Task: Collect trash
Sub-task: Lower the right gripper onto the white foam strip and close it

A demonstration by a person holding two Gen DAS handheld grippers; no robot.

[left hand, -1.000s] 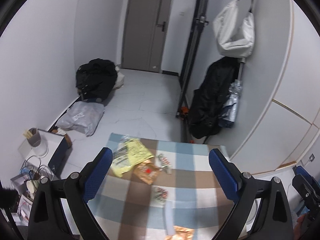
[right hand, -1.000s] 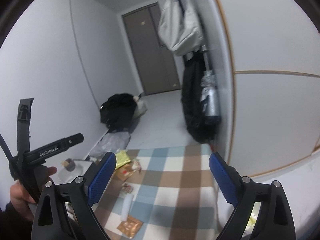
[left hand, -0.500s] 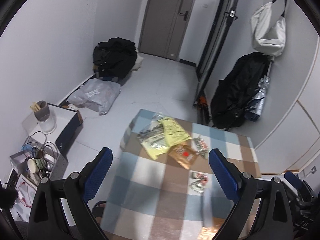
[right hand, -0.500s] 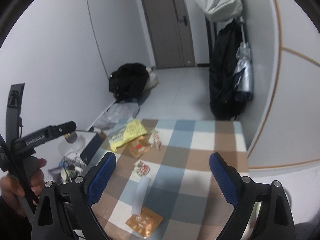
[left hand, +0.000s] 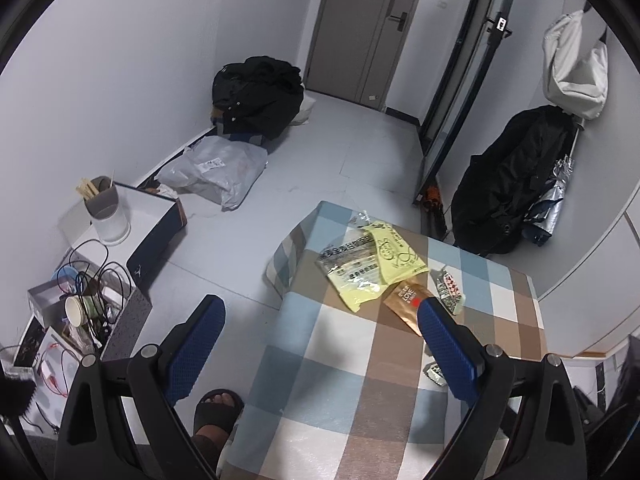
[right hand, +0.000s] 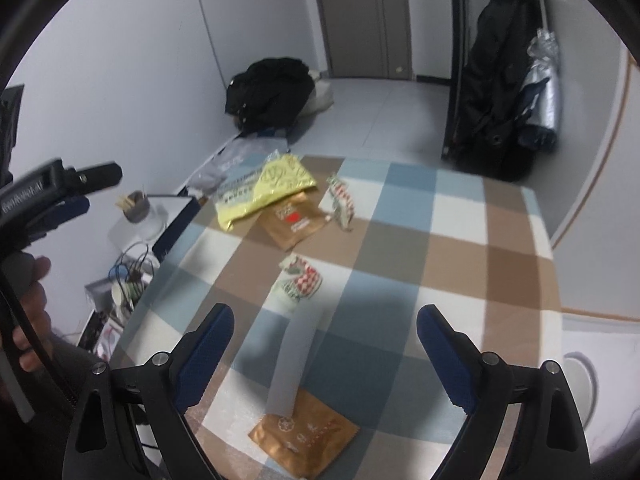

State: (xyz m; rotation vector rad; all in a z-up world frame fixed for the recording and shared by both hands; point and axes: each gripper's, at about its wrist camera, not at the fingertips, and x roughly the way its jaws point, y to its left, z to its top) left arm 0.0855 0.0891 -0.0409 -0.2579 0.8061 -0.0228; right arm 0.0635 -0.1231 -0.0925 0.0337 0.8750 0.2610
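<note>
**Wrappers lie scattered on the checked bench, both jaws released**

Trash sits on the bench (right hand: 460, 240), which wears a cloth of blue, brown and white squares. At its far left corner we see a yellow bag (right hand: 276, 188) partly under a clear printed packet (left hand: 350, 260), the two overlapping. Just beside them, touching the yellow bag's edge, lies a brown sachet with a red mark (right hand: 294, 220). A small red-and-white checked wrapper (right hand: 340, 200) rests just to the right of that sachet. A second checked wrapper (right hand: 300, 284) lies alone nearer the middle of the cloth. Closer to us, a pale translucent strip (right hand: 294, 356) runs from that wrapper toward a gold sachet (right hand: 302, 440) at the near edge; its end overlaps the sachet.

Our right gripper (right hand: 324, 360) hangs above the strip and the gold sachet, its jaws wide apart though they have just been closing a little; nothing is pinched between them and neither pad touches any trash. Our left gripper (left hand: 320, 352) is over the bench's near left side, its jaws spread and empty, the right pad covering part of the brown sachet in its view. The right wrist view is somewhat blurred. On the floor by the bench, a foot in a dark slipper (left hand: 216, 412) shows between the left fingers.
</note>
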